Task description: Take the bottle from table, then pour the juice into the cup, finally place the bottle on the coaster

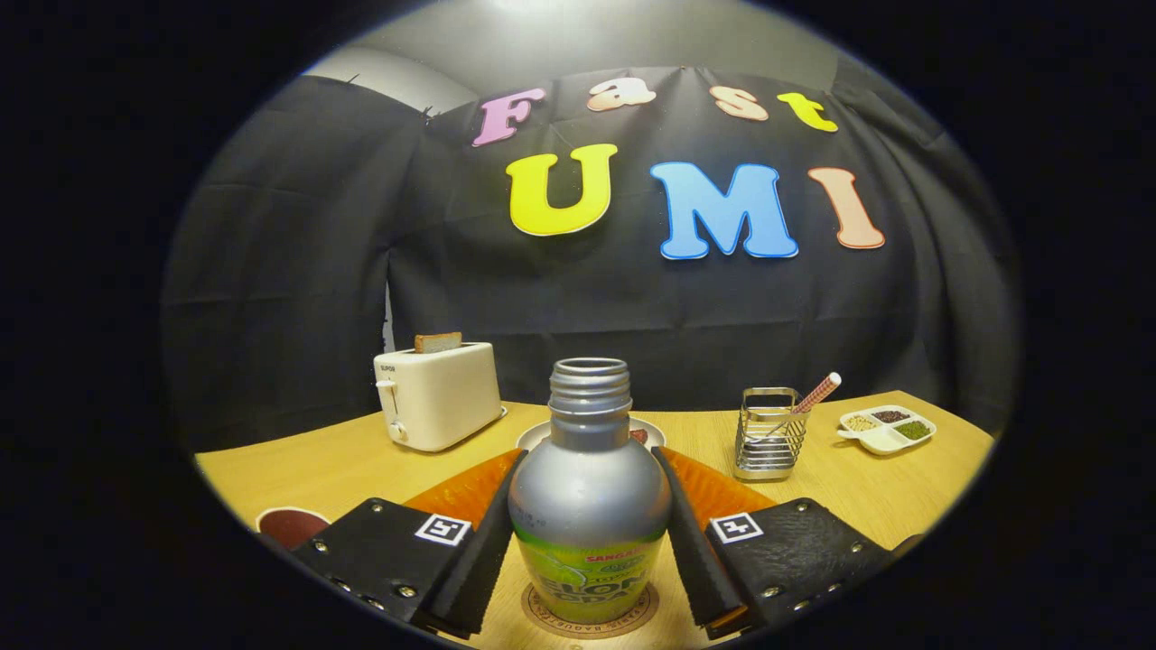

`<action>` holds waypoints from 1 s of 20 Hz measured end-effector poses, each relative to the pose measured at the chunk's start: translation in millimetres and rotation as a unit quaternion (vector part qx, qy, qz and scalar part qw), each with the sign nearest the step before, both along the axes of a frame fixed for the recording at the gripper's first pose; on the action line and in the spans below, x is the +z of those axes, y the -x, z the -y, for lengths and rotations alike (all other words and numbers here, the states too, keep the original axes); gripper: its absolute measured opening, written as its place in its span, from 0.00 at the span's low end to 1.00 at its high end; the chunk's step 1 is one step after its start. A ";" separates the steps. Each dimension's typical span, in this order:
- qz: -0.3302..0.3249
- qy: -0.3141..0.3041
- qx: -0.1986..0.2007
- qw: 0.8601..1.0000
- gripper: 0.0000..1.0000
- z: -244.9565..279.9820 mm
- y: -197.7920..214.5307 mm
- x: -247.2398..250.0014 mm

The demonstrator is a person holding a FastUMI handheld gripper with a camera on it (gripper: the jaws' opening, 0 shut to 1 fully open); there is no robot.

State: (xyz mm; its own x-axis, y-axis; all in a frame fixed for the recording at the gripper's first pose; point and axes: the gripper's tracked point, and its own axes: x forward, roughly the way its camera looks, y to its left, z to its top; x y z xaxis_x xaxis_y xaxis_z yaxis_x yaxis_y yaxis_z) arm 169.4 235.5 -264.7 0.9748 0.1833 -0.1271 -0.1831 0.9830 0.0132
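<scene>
Plainly, I counted one of everything, starting with the bench [361,465] and, at its far left corner, the toaster [440,395] with one slice of toast [438,342] standing up out of it. Next in size came the bottle [590,492], uncapped and upright on the coaster [591,623] at the near edge, between my gripper [587,542] fingers. Both pads flanked its shoulder so closely that I could not tell whether they pressed or stood just clear. I judged the bottle stiff metal, smooth and rather slippery, light if the juice was gone, and best taken at the wide body below the shoulder, not the threaded neck. Behind it a plate [533,437] peeked out. Toward the far right corner sat one wire rack [768,433] holding one straw [815,395], then one three-part dish [887,428]. A dark cup [291,524] showed beside the left finger.
</scene>
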 end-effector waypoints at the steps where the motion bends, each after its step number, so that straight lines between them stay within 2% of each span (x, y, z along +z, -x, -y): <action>1: -0.001 0.003 0.006 1.000 0.82 -3.0 1.5 -1.8; 3: 0.003 0.008 0.018 1.000 0.85 -6.5 6.2 1.1; 4: 0.013 0.011 0.021 1.000 0.95 -7.9 7.8 9.1; 5: 0.024 0.013 0.024 0.999 0.99 -8.9 10.7 17.6; 11: 0.073 -0.005 0.000 0.997 0.98 7.6 41.5 100.2; 16: 0.092 0.004 -0.046 0.995 0.98 58.9 65.4 183.9; 20: 0.063 -0.028 -0.036 0.997 0.98 71.9 94.3 233.5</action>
State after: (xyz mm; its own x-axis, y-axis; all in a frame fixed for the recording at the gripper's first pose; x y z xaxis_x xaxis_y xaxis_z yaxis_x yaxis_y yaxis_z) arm 75.2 163.7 -31.2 0.9932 0.1164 0.0053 -0.1165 0.9919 0.0504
